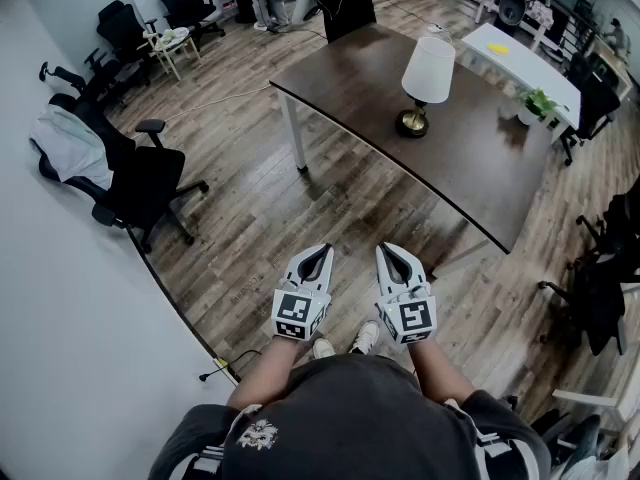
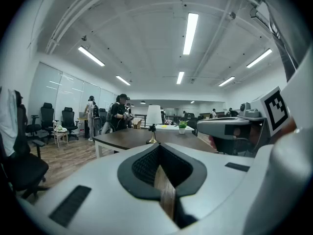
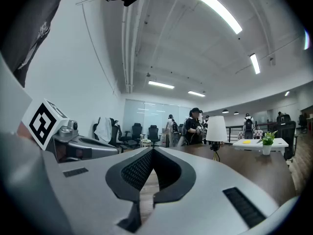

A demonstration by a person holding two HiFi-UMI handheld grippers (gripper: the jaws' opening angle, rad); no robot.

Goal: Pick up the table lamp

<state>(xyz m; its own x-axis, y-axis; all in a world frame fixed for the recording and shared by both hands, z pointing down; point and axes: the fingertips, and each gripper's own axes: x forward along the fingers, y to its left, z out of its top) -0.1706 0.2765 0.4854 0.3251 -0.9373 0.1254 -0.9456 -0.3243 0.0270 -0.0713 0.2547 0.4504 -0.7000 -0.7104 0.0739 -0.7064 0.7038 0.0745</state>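
The dark bench (image 1: 470,158) with white legs stands on the wood floor (image 1: 330,218). A lamp (image 1: 425,83) stands upright near its middle. A small plant (image 1: 540,101) sits perhaps at its far edge.

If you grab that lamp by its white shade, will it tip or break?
The table lamp has a shade that looks thin and light, so squeezing it may dent it. Its round metal base probably carries most of the weight, so it should stand steady but could tip if pushed high up. The slim stem seems the safer grip.
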